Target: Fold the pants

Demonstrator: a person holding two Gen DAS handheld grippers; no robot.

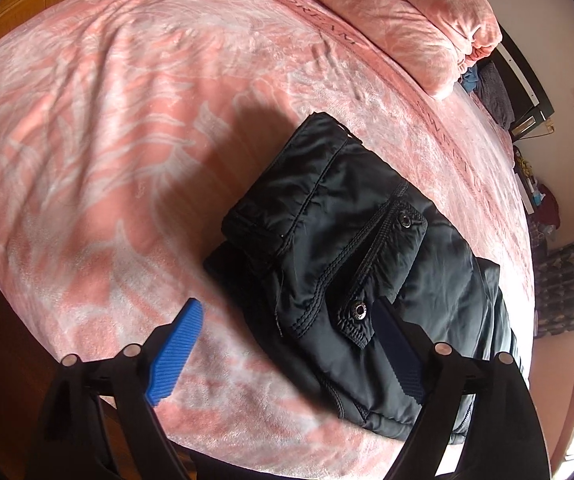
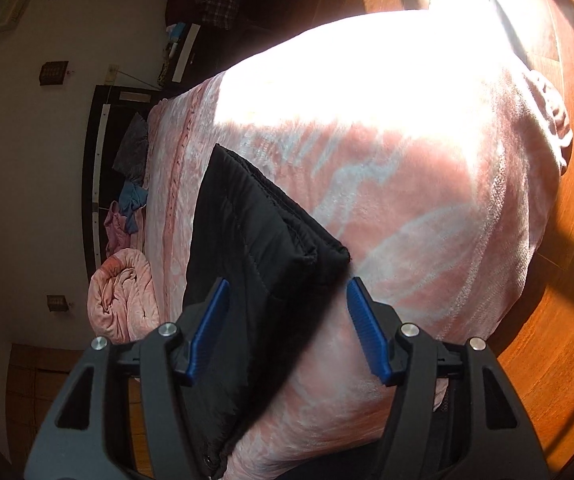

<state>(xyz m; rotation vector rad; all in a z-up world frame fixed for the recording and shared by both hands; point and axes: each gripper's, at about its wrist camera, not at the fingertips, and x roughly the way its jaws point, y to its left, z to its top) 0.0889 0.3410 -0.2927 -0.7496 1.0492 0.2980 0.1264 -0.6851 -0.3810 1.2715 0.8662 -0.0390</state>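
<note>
**Black pants lie folded on the pink bed, both grippers spread apart**

In the left wrist view, the black pants (image 1: 347, 264) are seen folded into a compact bundle on the pink patterned bedspread (image 1: 127, 128). A flapped pocket with two metal snaps (image 1: 359, 310) is turned upward, and stitched seams run across the padded fabric. The left gripper (image 1: 287, 344) is held with its jaws spread wide; nothing is clasped between them. One blue pad (image 1: 175, 356) is shown over bare bedspread beside the bundle, while the other finger is placed over the near edge of the pants; contact cannot be judged. A rolled pink quilt (image 1: 419, 20) is seen at the far end of the bed, well apart from the pants.

In the right wrist view, the pants (image 2: 247, 248) are shown edge-on, with a folded corner pointing toward the sunlit part of the bedspread (image 2: 427, 208). The right gripper (image 2: 287, 320) is held with its jaws apart, the corner of the bundle lying between the blue pads (image 2: 367, 332) without being pinched. The wooden floor (image 2: 567, 280) is visible beyond the bed's edge.
</note>
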